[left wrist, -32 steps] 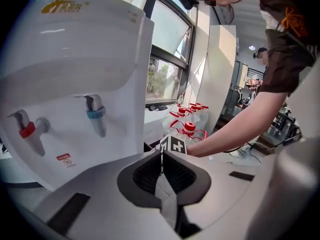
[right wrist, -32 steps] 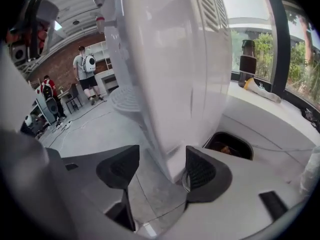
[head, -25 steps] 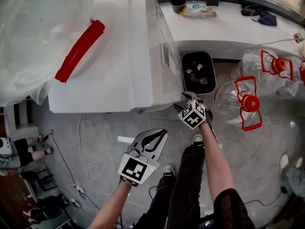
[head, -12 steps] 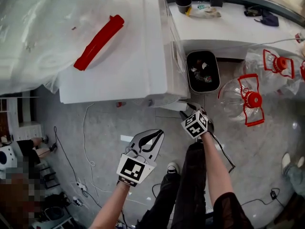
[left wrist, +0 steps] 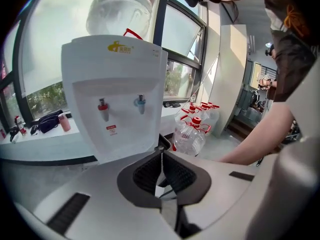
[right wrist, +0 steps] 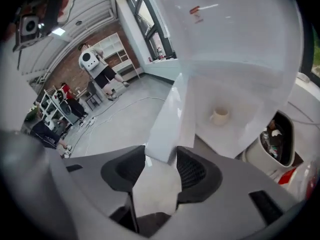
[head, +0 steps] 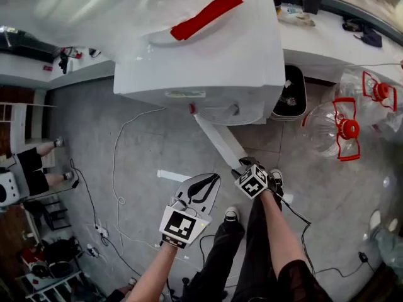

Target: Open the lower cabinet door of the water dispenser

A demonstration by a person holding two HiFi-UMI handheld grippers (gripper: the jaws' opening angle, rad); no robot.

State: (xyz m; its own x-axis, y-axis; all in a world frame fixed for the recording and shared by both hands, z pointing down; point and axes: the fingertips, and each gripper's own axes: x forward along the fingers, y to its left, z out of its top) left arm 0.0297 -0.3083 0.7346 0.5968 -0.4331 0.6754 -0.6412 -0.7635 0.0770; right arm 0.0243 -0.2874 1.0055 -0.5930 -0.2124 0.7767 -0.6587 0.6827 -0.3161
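The white water dispenser stands ahead, with a clear bottle and red handle on top. Its lower cabinet door stands swung out towards me. My right gripper is shut on the door's free edge. In the right gripper view the white door panel runs between both pads of the right gripper, whose jaws have just been closing on it. A white cup sits inside the cabinet. My left gripper hangs shut and empty, left of the door, pointing at the dispenser's front.
A black-rimmed bin stands right of the dispenser, and large water bottles with red caps lie on the floor further right. White cables trail on the grey floor at left. A white counter runs behind. My own legs are below.
The lower door has swung out from the dispenser towards me, with the right gripper pulling back along with it. The left gripper has drifted slightly and stays shut.
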